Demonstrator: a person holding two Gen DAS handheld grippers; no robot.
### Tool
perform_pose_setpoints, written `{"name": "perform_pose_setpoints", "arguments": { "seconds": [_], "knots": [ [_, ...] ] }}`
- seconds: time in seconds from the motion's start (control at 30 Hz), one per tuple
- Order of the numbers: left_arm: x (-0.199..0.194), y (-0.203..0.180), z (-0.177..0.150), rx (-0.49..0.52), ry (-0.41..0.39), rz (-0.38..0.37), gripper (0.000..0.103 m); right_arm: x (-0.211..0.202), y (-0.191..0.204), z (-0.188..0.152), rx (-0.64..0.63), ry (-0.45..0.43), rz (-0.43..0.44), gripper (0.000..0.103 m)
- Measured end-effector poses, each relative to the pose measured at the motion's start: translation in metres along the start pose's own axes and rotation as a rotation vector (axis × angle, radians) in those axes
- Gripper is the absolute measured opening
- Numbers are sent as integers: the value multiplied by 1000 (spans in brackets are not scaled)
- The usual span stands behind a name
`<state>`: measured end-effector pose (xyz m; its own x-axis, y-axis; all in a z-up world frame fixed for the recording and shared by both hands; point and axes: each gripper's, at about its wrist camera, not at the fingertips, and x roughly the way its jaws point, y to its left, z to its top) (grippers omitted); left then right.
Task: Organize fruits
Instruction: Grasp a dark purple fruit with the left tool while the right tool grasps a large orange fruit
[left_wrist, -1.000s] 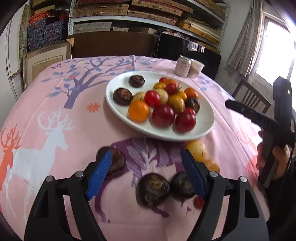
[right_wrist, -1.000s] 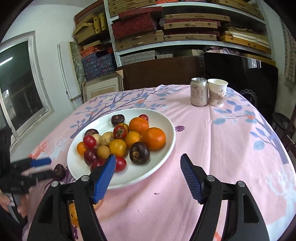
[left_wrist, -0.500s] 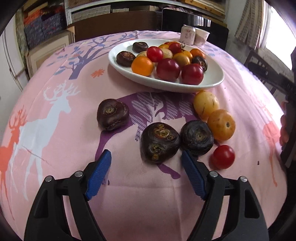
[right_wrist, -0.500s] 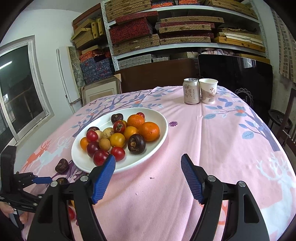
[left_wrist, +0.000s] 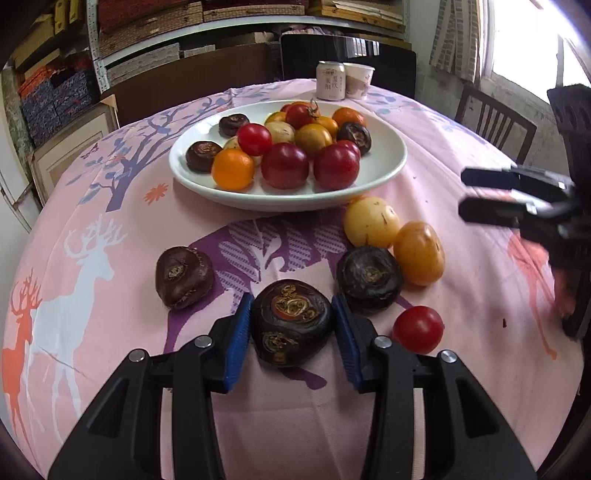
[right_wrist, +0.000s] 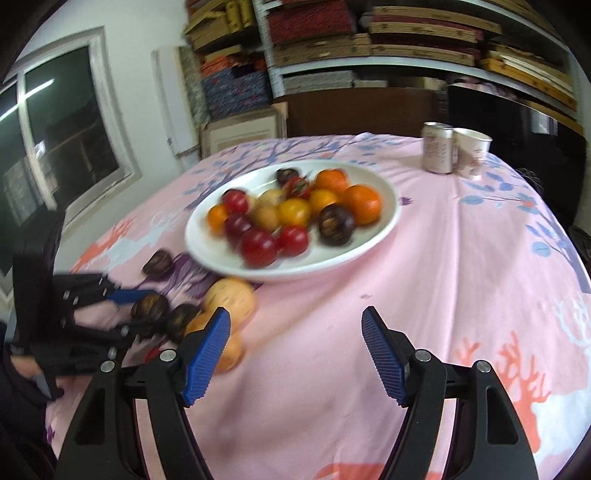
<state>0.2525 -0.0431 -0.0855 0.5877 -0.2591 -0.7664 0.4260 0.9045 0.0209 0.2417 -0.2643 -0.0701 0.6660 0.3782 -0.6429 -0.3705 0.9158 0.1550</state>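
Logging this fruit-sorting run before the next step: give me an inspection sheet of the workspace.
Surface: pink tablecloth, deer print.
Job's things: plate heaped with fruit; six loose fruits beside it.
Clutter: can, paper cup at far edge.
Grippers: left gripper shut on dark fruit; right gripper open, holding nothing.
Cables: nothing seen.
Surroundings: shelves, window, chair.
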Motion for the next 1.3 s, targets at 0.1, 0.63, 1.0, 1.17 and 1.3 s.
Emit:
{"name": "perform_pose_setpoints", "arguments": {
  "seconds": [0.1,0.63,1.0,1.17,1.3],
  "knots": [
    [-10,15,2,-74,-46,-29,42,-2,25,-7,-81,18,54,74],
    [-18,12,1,-64,-70,-28,43,40,38,-6,-32,187,74,54],
    [-12,12,0,-60,-40,-27,43,38,45,-7,-31,168,89,42],
    [-11,13,-1,-65,-34,-28,47,31,32,-5,19,135,96,42],
    [-11,13,-2,-65,-28,-32,48,24,22,-5,49,111,95,42]
  ]
}}
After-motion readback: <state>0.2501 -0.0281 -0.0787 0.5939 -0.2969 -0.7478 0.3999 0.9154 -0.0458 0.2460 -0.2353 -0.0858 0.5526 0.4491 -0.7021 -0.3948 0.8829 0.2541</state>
